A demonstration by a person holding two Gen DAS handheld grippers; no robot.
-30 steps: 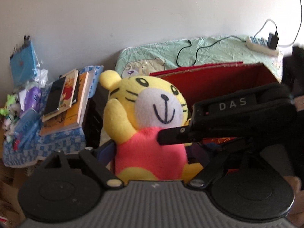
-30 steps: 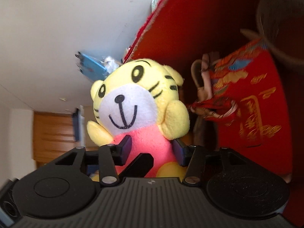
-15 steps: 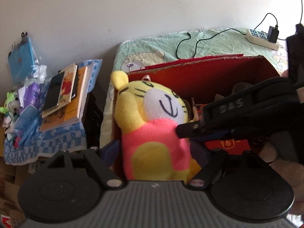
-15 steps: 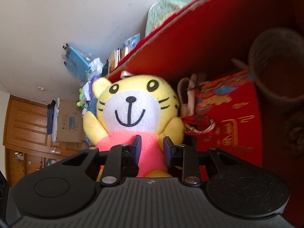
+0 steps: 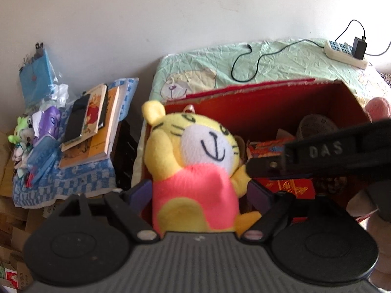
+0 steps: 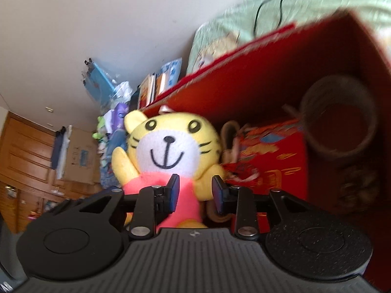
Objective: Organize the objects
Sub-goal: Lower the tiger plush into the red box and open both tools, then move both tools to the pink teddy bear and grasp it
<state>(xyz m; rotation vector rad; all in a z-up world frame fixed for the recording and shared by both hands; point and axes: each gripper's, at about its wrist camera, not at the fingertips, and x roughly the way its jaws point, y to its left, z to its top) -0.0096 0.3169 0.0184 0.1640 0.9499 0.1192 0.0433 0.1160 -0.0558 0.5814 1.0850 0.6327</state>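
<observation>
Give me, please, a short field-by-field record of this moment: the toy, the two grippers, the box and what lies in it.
toy: yellow tiger plush in a pink shirt, upright at the box's left end
left gripper: fingers open wide on either side of the plush
right gripper: shut on the plush's shirt
box: red box, top open
contents: woven basket, red packet

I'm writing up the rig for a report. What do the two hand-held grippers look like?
Both match: a grey ribbed body, two round black discs at the sides, black linkage arms with silver rivets, and dark blue pads on the fingers. That goes for the left hand-held gripper and the right hand-held gripper. Seen from the left camera, the right one is a black bar embossed DAS.
</observation>
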